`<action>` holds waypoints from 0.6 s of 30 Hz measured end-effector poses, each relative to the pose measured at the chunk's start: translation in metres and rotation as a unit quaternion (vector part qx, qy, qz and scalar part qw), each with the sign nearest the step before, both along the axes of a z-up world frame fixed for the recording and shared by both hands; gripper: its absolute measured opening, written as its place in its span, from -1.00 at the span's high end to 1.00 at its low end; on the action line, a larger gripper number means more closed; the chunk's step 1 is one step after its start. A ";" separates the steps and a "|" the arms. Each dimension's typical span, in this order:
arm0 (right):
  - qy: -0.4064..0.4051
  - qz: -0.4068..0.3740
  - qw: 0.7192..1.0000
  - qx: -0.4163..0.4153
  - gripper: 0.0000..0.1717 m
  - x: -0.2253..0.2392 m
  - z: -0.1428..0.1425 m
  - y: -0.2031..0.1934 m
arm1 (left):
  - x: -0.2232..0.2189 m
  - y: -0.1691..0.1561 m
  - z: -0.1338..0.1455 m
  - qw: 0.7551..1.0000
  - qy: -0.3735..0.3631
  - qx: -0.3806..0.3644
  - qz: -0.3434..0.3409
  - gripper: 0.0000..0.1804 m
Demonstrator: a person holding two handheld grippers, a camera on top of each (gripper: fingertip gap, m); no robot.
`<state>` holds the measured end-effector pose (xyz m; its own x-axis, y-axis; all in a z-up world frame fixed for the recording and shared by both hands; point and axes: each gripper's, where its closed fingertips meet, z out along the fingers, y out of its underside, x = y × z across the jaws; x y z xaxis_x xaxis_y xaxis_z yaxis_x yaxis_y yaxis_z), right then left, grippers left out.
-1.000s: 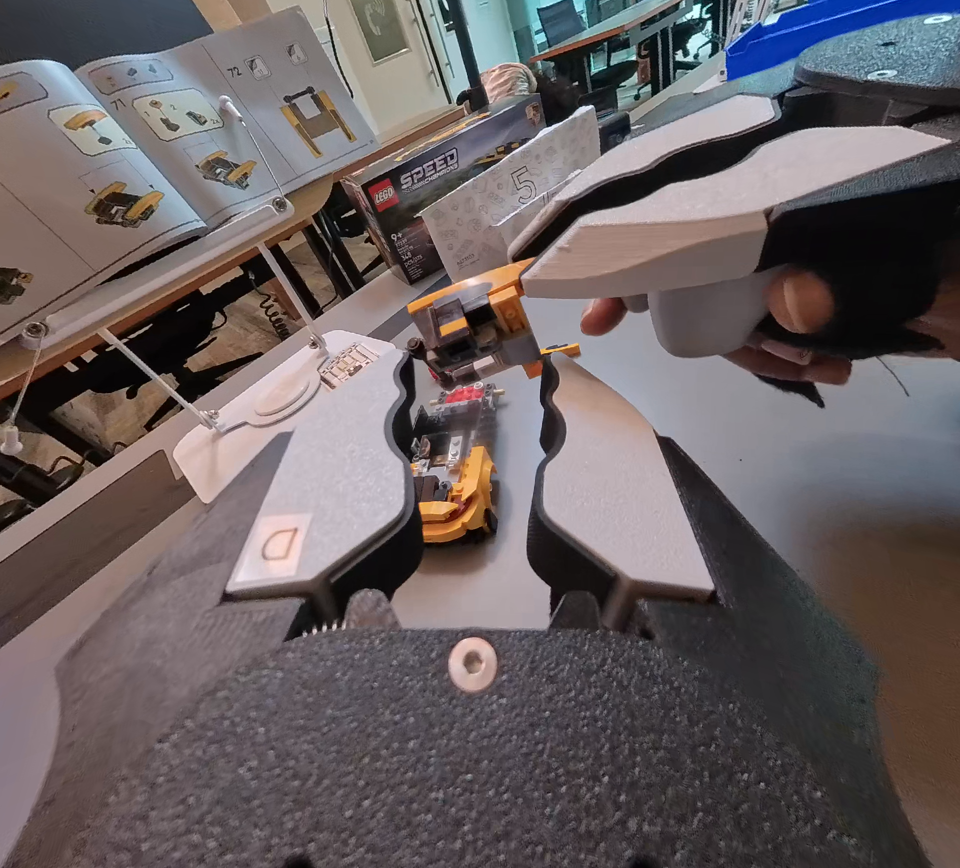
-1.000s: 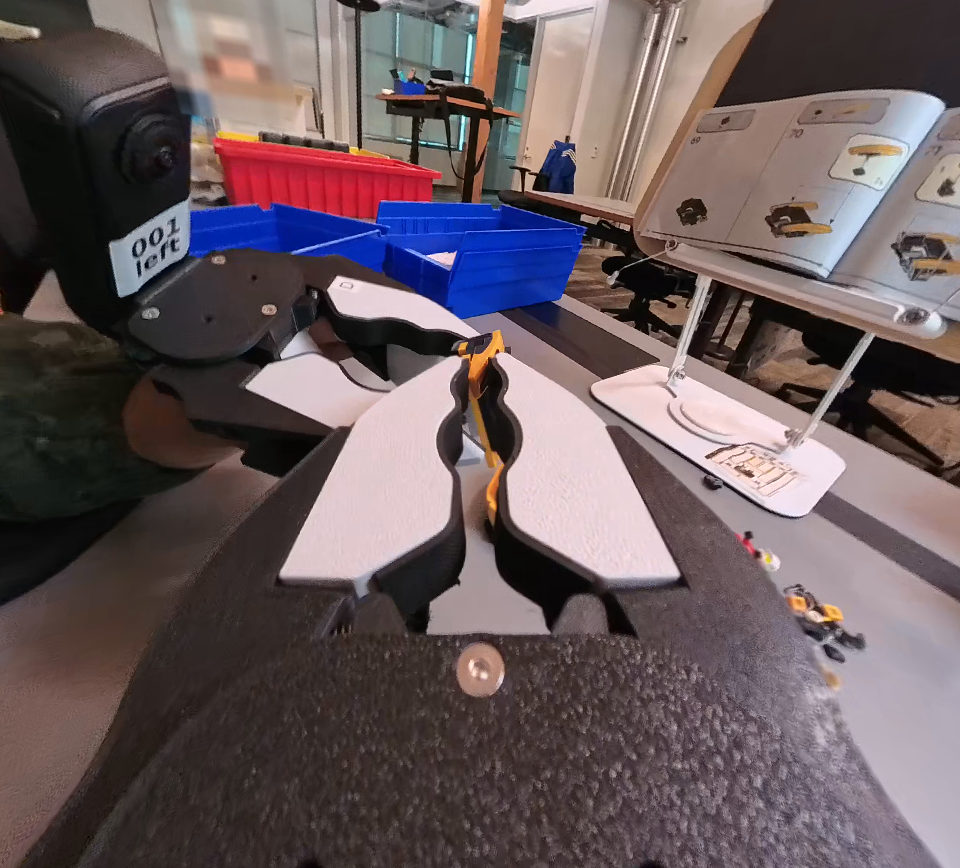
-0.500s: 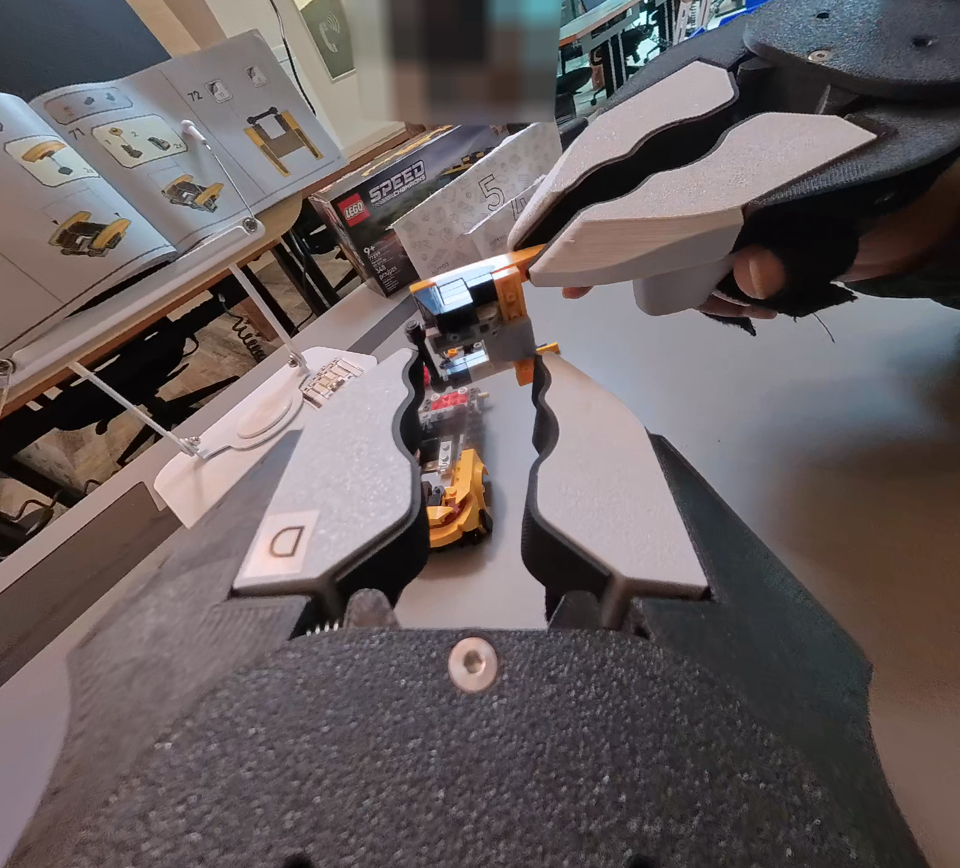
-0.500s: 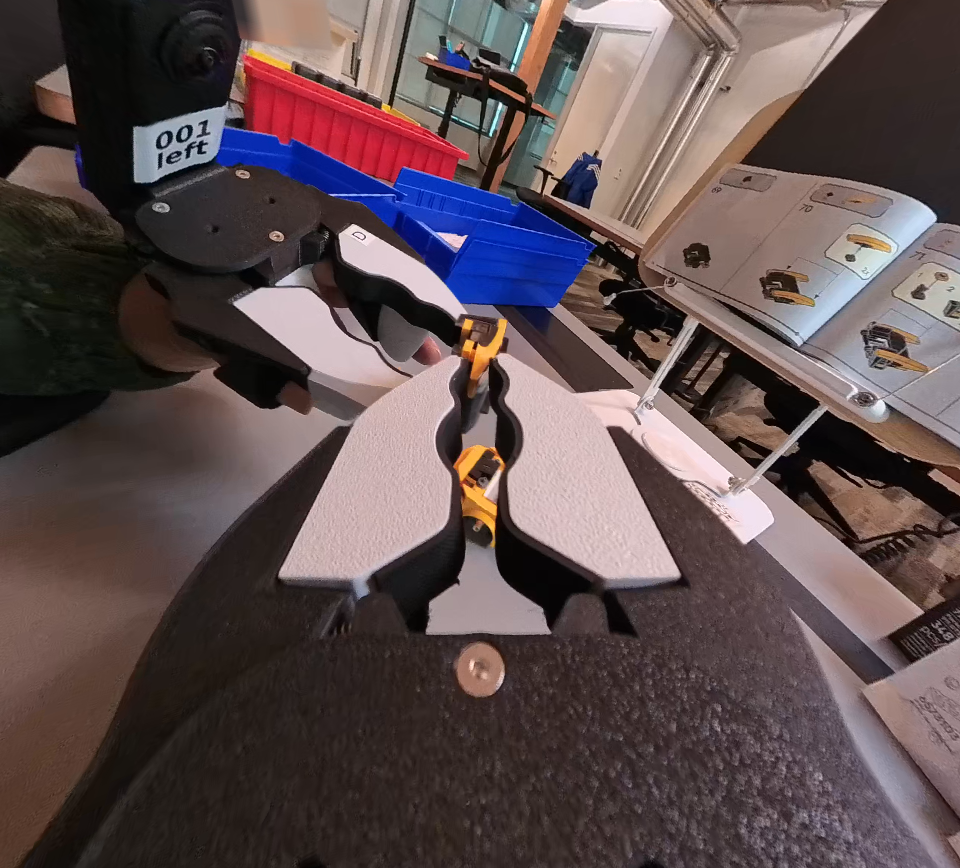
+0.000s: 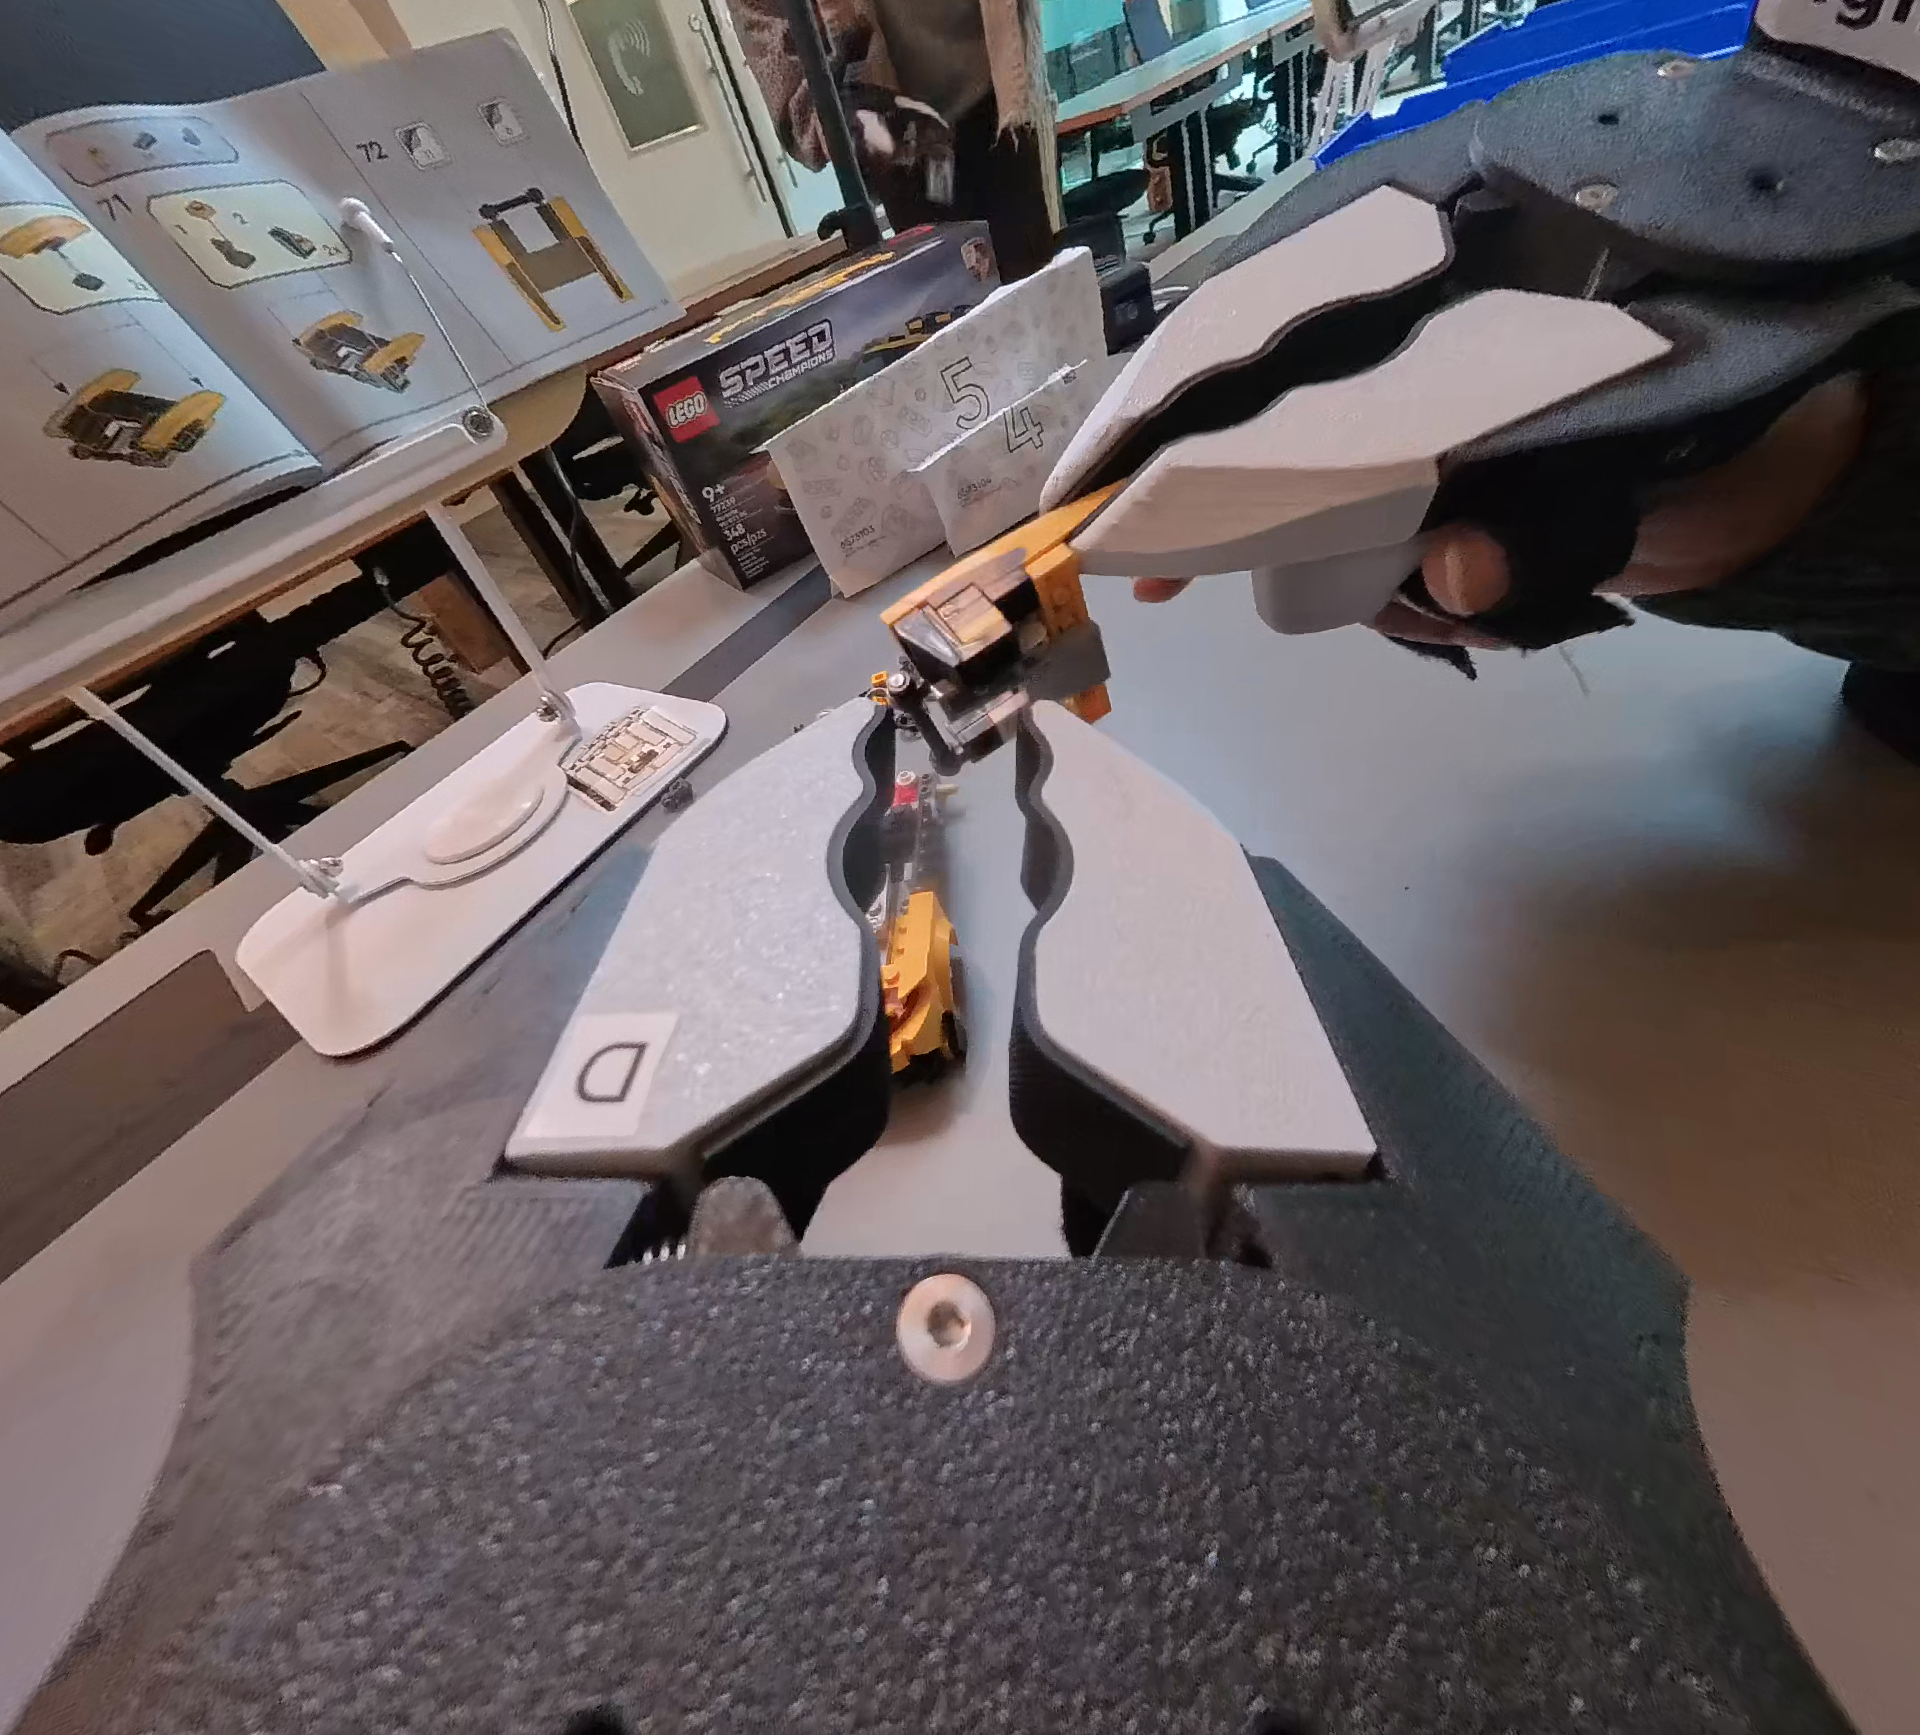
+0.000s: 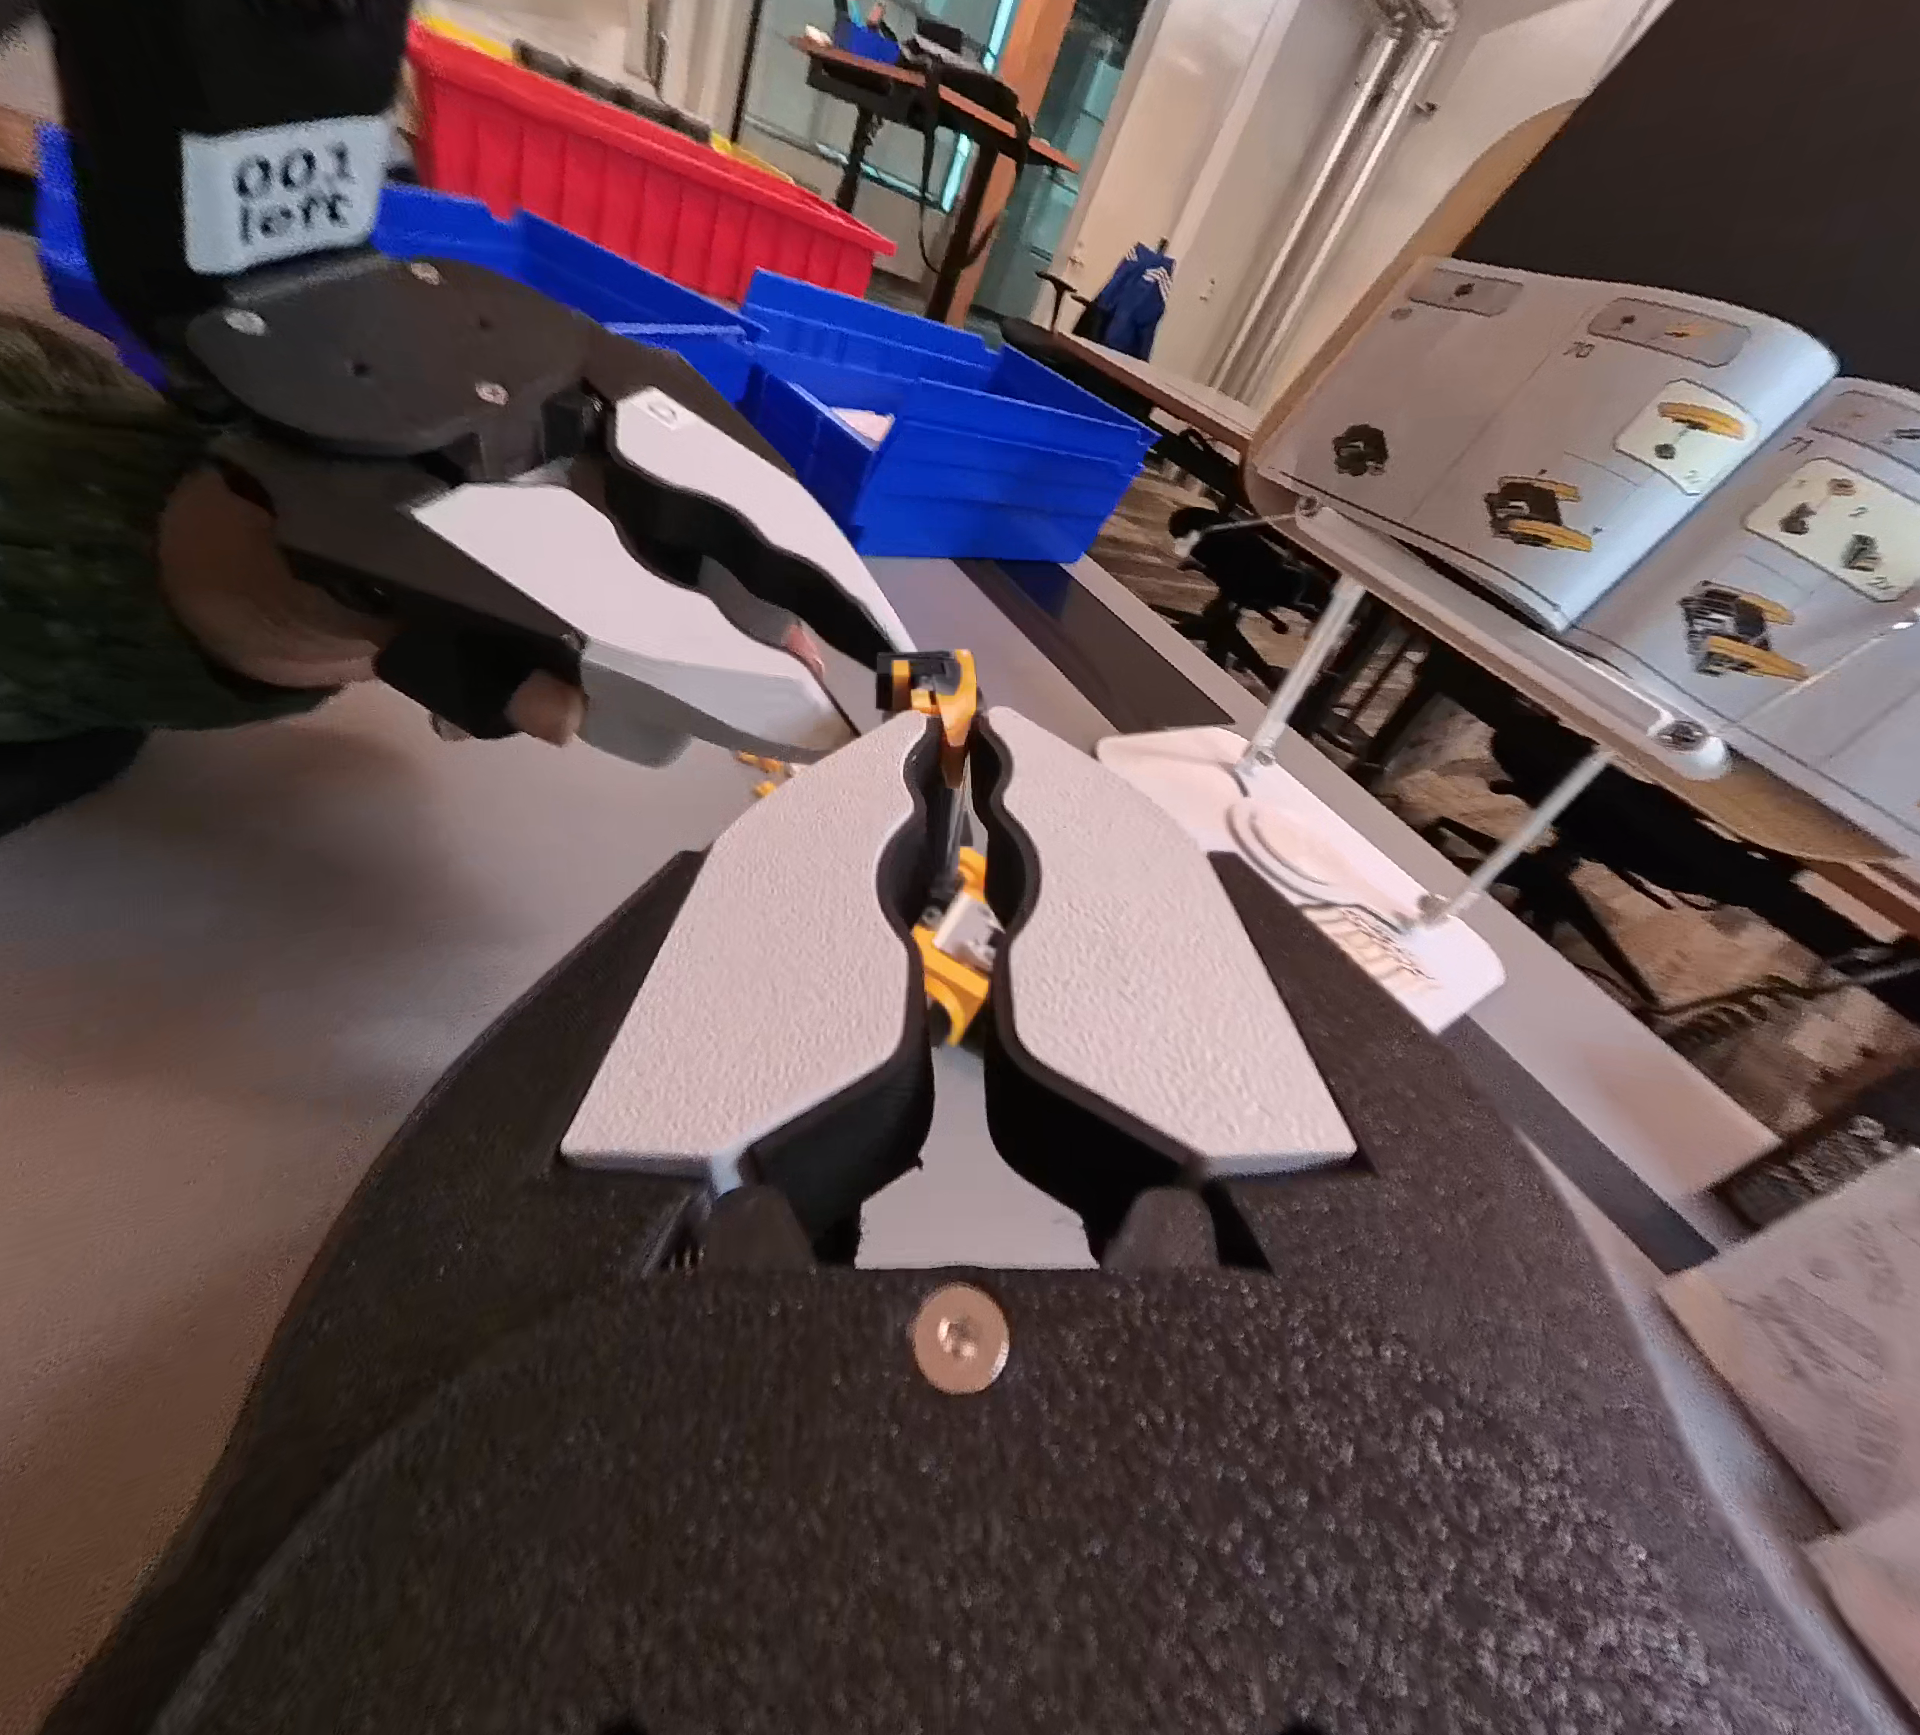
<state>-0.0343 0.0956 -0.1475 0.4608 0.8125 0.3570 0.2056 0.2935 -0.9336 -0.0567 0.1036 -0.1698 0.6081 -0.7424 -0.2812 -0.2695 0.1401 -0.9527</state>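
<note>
While right gripper (image 5: 1081,522) jaws pinch a brick assembly (image 5: 987,636), left (contact unclear) stands part-open.

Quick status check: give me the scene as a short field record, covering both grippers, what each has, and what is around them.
Right gripper: shut on yellow-and-black brick sub-assembly, held above the table.
Left gripper: open, tips just under that sub-assembly; contact unclear.
Below: partly built yellow brick car on grey table.
Left side: open instruction booklet on white stand.
Behind: dark set box, two white numbered bags.
</note>
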 end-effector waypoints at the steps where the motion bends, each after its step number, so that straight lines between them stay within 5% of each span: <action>1: -0.013 -0.007 1.000 0.006 0.94 0.000 -0.003 0.001 | 0.000 0.000 0.001 1.000 -0.006 -0.002 -0.001 0.74; 18: -0.024 -0.001 1.000 -0.012 0.94 -0.007 -0.012 -0.002 | 0.001 -0.002 0.000 0.998 -0.034 -0.042 -0.025 0.83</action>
